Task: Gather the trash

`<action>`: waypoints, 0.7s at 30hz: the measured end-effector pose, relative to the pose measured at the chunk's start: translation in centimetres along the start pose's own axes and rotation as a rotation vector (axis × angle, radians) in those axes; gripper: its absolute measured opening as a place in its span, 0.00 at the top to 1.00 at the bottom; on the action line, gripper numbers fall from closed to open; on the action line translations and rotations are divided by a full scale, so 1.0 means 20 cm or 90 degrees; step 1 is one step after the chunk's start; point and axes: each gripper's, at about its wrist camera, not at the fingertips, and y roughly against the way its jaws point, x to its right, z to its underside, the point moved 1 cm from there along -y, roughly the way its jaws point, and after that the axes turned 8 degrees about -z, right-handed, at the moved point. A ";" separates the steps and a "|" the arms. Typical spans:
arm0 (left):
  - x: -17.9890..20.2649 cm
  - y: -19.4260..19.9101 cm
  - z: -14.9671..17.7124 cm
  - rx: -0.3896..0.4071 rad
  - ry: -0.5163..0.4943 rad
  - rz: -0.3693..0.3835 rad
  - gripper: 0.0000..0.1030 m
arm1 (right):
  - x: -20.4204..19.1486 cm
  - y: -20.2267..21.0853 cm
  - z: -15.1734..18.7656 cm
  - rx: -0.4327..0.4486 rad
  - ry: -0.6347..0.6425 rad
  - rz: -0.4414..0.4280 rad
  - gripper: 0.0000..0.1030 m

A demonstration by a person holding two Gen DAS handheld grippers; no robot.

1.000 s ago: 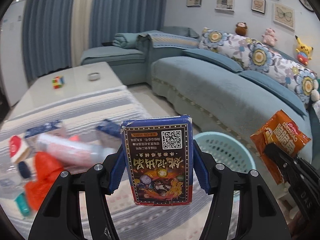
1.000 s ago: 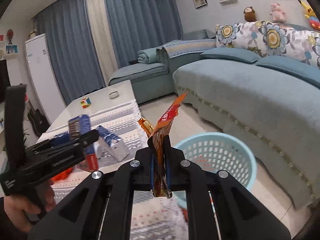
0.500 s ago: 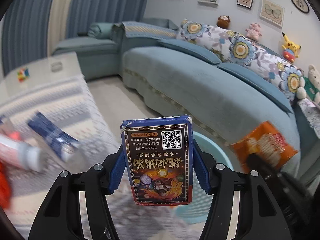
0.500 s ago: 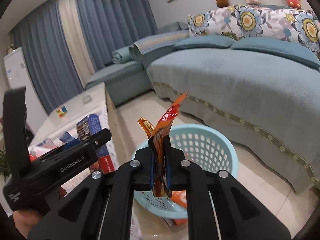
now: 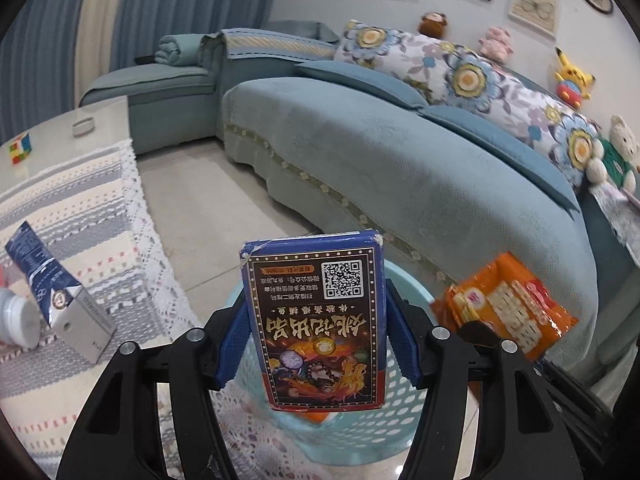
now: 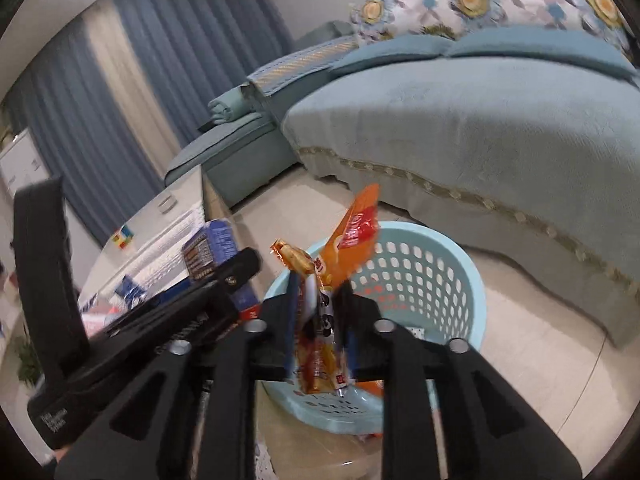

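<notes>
My left gripper (image 5: 316, 332) is shut on a dark blue card box (image 5: 316, 280), upright over the light blue basket (image 5: 360, 428). An orange snack packet (image 5: 508, 312) hangs to its right. In the right wrist view that orange snack packet (image 6: 354, 236) stands between the jaws of my right gripper (image 6: 320, 292), which are opening; gaps show beside the packet, and it sits above the near rim of the basket (image 6: 440, 248). An orange wrapper lies in the basket bottom. The left gripper's finger (image 6: 236, 268) and its box (image 6: 210, 248) appear at the left.
A low table with a striped cloth (image 5: 72, 208) stands left of the basket, bearing a blue carton (image 5: 48, 284), a white bottle (image 5: 16, 320), a colour cube (image 5: 20, 148) and a small dish (image 5: 84, 126). A teal sofa (image 5: 400, 160) runs behind and right.
Both grippers swung right from the table and sank over the basket. The right jaws, shut on the orange packet before, have parted. The left grip on the box is unchanged.
</notes>
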 end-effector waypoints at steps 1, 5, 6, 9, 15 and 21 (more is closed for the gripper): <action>-0.02 0.00 -0.01 -0.003 0.015 -0.001 0.38 | 0.02 0.00 0.00 -0.004 -0.015 0.020 0.47; -0.10 0.00 -0.03 -0.012 0.049 0.004 0.32 | 0.15 0.03 0.00 0.022 -0.153 -0.076 0.17; -0.10 0.01 -0.03 -0.010 0.042 0.002 0.32 | 0.16 0.03 -0.01 0.019 -0.173 -0.092 0.17; -0.10 0.03 -0.02 -0.001 0.024 -0.005 0.32 | 0.15 0.03 -0.01 0.023 -0.175 -0.119 0.17; -0.18 0.04 -0.01 -0.014 0.073 0.021 0.32 | 0.17 0.03 0.00 0.017 -0.208 -0.165 0.16; -0.24 0.07 0.01 -0.011 0.099 0.031 0.34 | 0.04 -0.02 0.03 -0.015 -0.221 -0.196 0.14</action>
